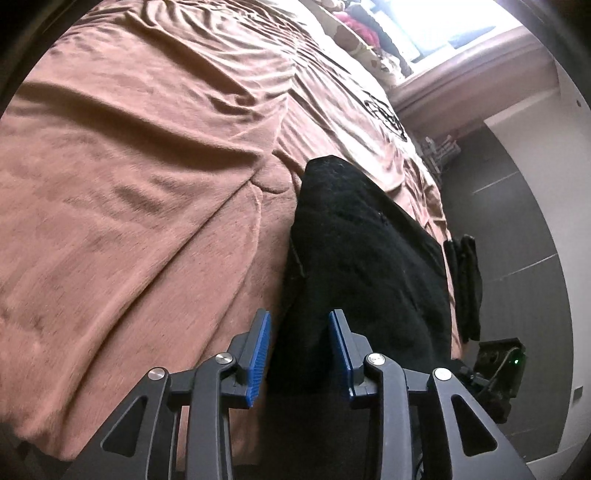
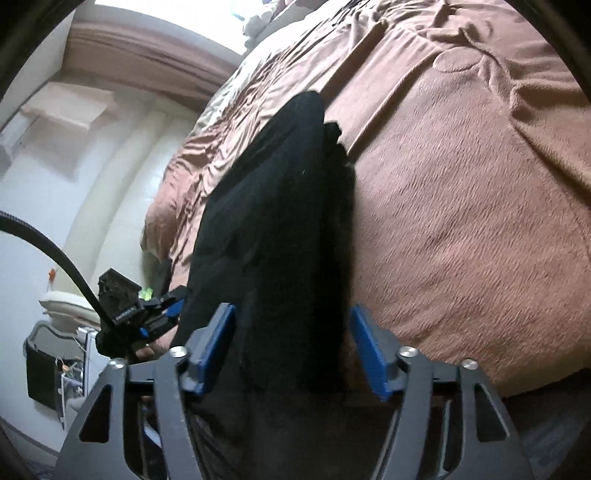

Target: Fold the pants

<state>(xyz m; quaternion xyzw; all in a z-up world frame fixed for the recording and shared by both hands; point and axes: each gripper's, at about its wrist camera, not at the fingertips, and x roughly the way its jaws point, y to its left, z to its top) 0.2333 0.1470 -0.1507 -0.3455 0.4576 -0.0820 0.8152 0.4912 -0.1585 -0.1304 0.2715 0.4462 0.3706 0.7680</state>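
Note:
Black pants (image 1: pixel 354 251) lie lengthwise near the edge of a bed with a brown blanket (image 1: pixel 129 184). They also show in the right wrist view (image 2: pixel 280 221), running away from me. My left gripper (image 1: pixel 300 350) is open with its blue pads either side of the near end of the pants. My right gripper (image 2: pixel 291 343) is open wide, and the near end of the pants lies between its fingers. The left gripper (image 2: pixel 162 314) shows at the left in the right wrist view, close beside the pants. Neither pair of pads closes on the cloth.
The brown blanket (image 2: pixel 461 203) is wrinkled and covers the whole bed. Dark tiled floor (image 1: pixel 517 229) lies past the bed edge. A black cable (image 2: pixel 55 251) arcs at the left. Clutter and a bright window (image 1: pixel 436 26) are at the far end.

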